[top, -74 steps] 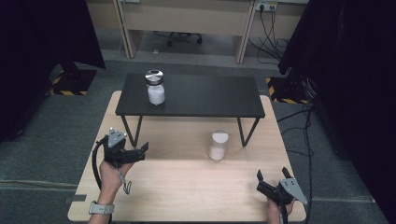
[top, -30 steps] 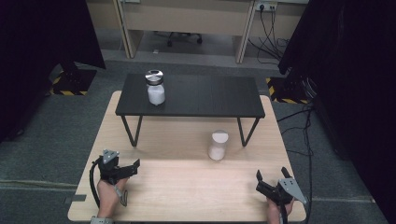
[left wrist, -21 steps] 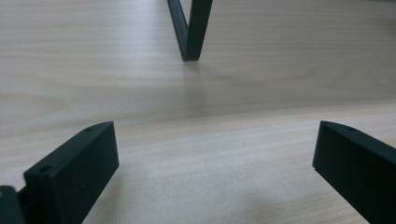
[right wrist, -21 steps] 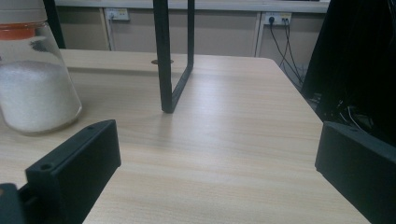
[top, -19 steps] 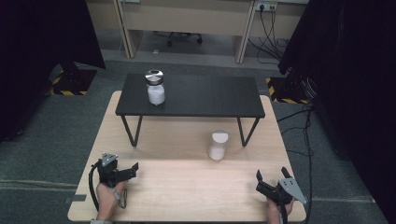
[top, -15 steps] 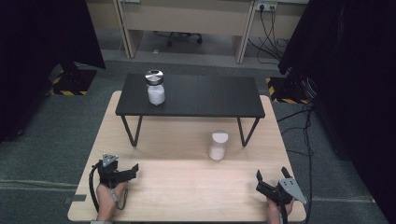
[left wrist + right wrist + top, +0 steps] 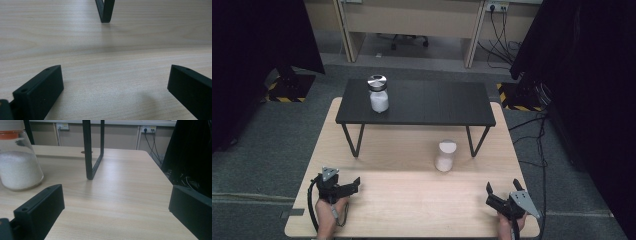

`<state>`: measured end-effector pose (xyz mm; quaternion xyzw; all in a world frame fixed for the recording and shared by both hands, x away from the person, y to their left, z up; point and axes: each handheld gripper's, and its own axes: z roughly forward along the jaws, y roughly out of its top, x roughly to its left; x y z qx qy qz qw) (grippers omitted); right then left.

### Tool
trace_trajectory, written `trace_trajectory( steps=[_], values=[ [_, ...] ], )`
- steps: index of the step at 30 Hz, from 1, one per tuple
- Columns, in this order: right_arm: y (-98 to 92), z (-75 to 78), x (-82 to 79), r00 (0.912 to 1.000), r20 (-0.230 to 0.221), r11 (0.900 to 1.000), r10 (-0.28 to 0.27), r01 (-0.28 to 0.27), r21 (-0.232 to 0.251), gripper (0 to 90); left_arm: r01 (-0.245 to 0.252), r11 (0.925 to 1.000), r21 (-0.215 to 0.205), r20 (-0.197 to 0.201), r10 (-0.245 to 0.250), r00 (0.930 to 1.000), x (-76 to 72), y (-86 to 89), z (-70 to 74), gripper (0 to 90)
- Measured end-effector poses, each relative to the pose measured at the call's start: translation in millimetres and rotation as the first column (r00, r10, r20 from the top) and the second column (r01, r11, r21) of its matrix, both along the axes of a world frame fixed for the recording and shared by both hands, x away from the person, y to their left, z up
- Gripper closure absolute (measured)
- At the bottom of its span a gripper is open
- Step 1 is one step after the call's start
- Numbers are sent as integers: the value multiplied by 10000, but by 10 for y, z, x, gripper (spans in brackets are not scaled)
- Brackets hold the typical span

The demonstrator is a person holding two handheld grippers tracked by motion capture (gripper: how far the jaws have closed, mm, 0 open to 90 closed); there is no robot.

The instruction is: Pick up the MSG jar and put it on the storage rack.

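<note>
The fingers (image 7: 40, 92) of the left gripper (image 7: 346, 187) stand wide apart and hold nothing; in the left gripper view only bare wood of the counter (image 7: 412, 200) lies between them, with one foot of a black leg (image 7: 105, 11) farther ahead. The fingers (image 7: 41, 210) of the right gripper (image 7: 502, 192) are also spread wide and empty. In the high view the left gripper rests low at the near left part of the counter, and the right gripper is at the near right corner, well apart from it. A jar with white powder (image 7: 445, 155) stands upright on the counter near the middle, just beside the right leg of the small black table (image 7: 437, 102); in the right gripper view this jar (image 7: 18, 160) is ahead and to the left of the open fingers, not touching them. A second jar with a metal lid (image 7: 378, 93) stands on the left part of the black table top.
</note>
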<state>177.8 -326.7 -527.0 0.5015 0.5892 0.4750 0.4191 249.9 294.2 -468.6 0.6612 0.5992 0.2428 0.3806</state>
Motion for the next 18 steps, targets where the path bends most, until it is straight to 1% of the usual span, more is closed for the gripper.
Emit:
trace_trajectory(
  steps=[3, 7, 12, 14, 15, 18],
  values=[
    [7, 20, 16, 9999, -129, 9999, 51, -52, -112, 3, -74, 9998, 187, 18, 73, 10000, -5, -38, 1, 0],
    [12, 55, 48, 9993, -352, 9996, 128, -136, -243, 3, -229, 9996, 153, 11, 228, 9997, -13, -43, -1, 0],
    [-15, 91, 81, 9982, -533, 9996, 264, -269, -94, 3, -283, 9996, 45, 50, 283, 9996, -24, -32, -7, 0],
    [-19, 107, 90, 9977, -591, 9993, 341, -348, -112, 2, -285, 9996, 3, 62, 285, 9996, -27, -25, -10, 0],
    [-21, 117, 95, 9972, -632, 9990, 403, -413, -153, 3, -280, 9996, -15, 67, 280, 9996, -28, -22, -11, 0],
    [-25, 131, 95, 9950, -694, 9974, 715, -716, 2, 3, -261, 9996, -58, 85, 261, 9996, -32, -14, -14, 0]
  ],
)
